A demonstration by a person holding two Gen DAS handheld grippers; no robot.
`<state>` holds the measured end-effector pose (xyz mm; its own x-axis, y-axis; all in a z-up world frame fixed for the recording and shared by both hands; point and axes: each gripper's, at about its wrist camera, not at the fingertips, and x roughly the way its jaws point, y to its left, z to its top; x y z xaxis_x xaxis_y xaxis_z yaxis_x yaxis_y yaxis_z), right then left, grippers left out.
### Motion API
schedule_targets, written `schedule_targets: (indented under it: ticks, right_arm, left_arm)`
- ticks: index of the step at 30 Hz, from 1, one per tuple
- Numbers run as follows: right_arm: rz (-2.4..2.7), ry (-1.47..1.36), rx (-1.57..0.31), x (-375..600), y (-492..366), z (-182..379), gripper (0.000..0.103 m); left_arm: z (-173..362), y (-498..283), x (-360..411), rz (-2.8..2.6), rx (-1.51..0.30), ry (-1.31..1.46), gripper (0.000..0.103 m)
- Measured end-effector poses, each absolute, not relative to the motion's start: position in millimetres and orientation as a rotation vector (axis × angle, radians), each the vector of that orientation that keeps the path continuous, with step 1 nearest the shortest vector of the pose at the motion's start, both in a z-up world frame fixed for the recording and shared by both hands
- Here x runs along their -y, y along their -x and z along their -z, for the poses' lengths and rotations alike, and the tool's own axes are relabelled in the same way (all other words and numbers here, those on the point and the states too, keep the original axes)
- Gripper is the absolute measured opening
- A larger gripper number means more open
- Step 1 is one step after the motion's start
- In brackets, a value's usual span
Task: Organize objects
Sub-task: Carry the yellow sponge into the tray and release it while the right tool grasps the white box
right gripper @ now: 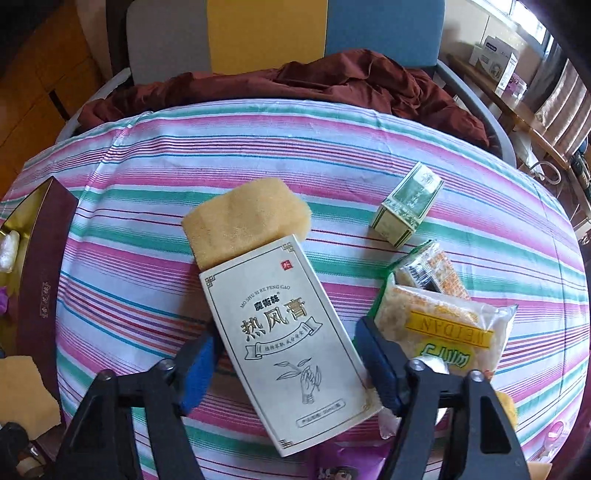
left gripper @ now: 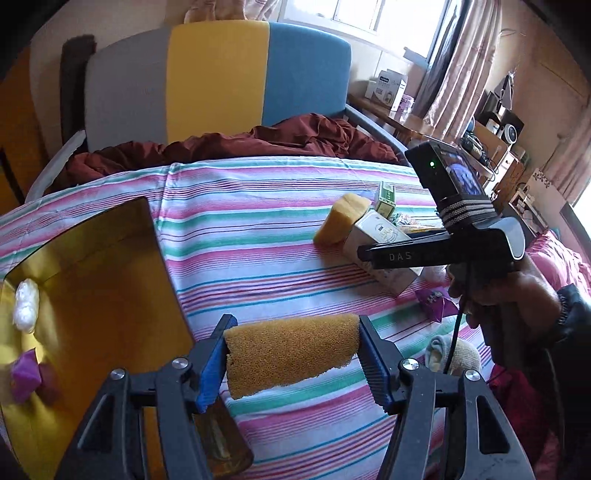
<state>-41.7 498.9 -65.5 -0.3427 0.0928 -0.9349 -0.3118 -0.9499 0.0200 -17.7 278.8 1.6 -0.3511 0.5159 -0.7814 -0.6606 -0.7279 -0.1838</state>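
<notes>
Mid-sort. Your left tongs (left gripper: 291,360) clamp a sponge (left gripper: 291,352), just right of the gold tray (left gripper: 110,280); next, carry it over the tray and release. Your right tongs (right gripper: 284,365) straddle the white box (right gripper: 286,343), well right of the tray; can't tell if pads press yet. Confirm grip before lifting.

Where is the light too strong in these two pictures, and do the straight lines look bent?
Left wrist view: the window is washed out white, and the striped cloth bows toward the dark rounded corners. Right wrist view: the same stripes curve like a dome, but the white carton's print stays sharp; only soft daylight, no hard shadows.
</notes>
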Motion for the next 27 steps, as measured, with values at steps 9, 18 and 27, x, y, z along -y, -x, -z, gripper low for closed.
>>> schedule_targets:
  ticks: [9,18,27]
  right_arm:
    - [-2.396,1.642,-0.335,-467.6,27.7,72.9,0.051]
    - [-2.494,1.682,-0.208,-408.7,17.2,81.8,0.052]
    - [-2.504,1.665,-0.172,-403.8,16.1,79.8,0.052]
  left_arm:
    - [1.3,15.2,-251.6,-2.119,-0.132,1.167,0.065]
    - [-34.9,2.9,-202.2,-2.169,-0.021,1.085,0.065]
    - [-7.9,29.6,-106.0,-2.406,-0.001,1.208,0.065]
